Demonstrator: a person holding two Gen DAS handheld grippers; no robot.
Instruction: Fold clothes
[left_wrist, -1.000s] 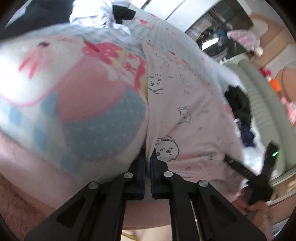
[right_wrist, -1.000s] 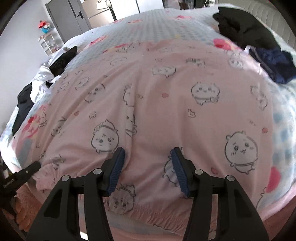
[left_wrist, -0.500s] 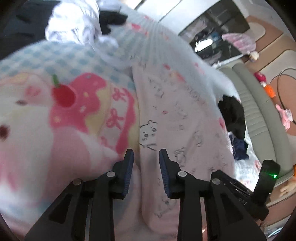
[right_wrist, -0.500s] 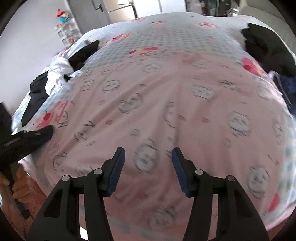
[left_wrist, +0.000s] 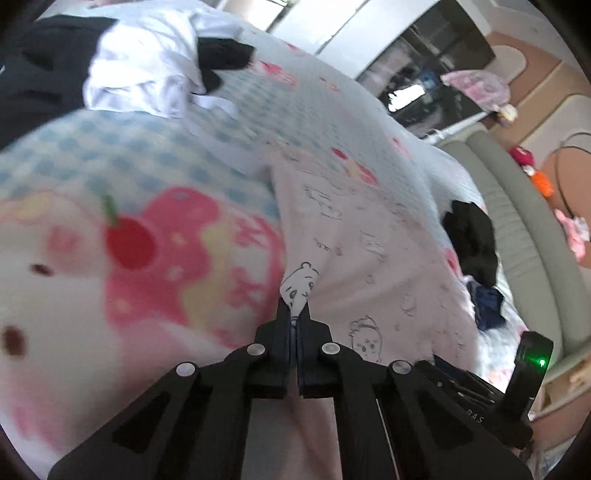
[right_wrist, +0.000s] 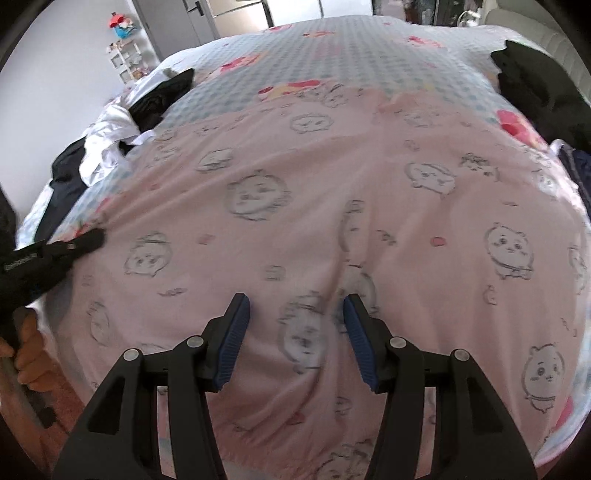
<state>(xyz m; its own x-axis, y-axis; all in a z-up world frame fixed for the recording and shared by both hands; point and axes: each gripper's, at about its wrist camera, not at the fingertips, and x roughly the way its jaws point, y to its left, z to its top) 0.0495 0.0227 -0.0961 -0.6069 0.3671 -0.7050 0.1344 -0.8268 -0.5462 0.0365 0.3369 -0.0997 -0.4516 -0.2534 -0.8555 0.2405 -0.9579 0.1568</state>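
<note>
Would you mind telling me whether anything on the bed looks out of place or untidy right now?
Yes: loose clothes lie crumpled around the spread pink garment. A white garment tangled with dark clothes sits at its left edge, and a black heap lies at the far right. None are folded yet.

A bed (right_wrist: 369, 48) covered by a blue-checked sheet with pink cartoon prints fills most of the room. A padded grey-green headboard (left_wrist: 517, 206) runs along one side. Beyond the foot stand grey wardrobe doors (right_wrist: 177, 22), a small white shelf of trinkets (right_wrist: 127, 59) against a pale wall, and a dark cabinet (left_wrist: 436, 70). Daylight is soft.
</note>
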